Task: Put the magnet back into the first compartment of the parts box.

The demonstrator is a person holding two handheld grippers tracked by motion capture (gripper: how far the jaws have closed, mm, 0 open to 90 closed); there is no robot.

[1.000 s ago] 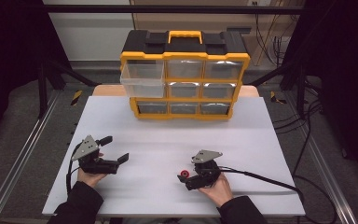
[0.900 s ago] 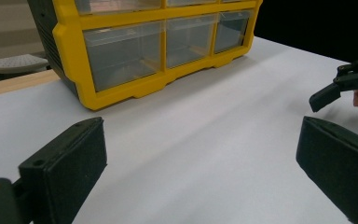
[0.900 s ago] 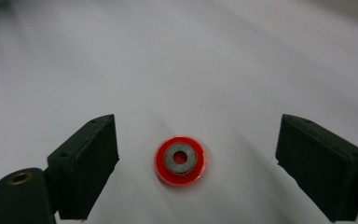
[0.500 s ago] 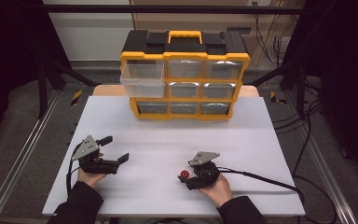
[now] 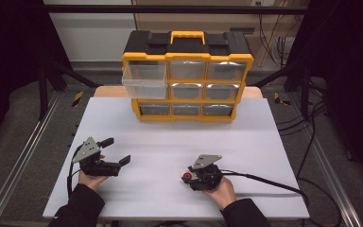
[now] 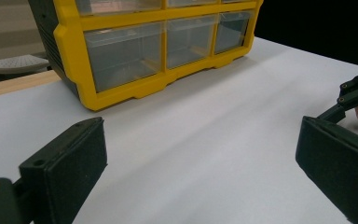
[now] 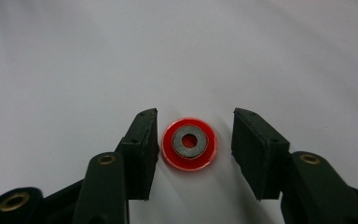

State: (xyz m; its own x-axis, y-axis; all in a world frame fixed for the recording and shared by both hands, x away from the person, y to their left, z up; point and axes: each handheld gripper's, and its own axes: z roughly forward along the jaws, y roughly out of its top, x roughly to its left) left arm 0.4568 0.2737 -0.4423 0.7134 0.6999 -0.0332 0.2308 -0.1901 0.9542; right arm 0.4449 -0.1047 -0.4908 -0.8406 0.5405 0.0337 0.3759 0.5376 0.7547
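Fingers of my right gripper (image 7: pixel 193 149) stand open around the red ring (image 7: pixel 189 143), which lies flat on the table (image 7: pixel 74 70) between them, nearer the left finger. Left gripper (image 5: pixel 115 151) spread open.

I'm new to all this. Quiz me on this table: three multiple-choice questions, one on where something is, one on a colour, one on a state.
1. Where is the red ring?
A. between the right gripper's jaws
B. inside a drawer
C. on top of the organizer

2. What colour is the organizer's frame?
A. blue
B. yellow
C. green

3. How is the top-left drawer?
A. removed
B. pushed in flush
C. pulled out

Answers: 1 A, the right gripper view shows it lying between the open jaws. 2 B, yellow around clear drawers. 3 C, it juts forward of the others.
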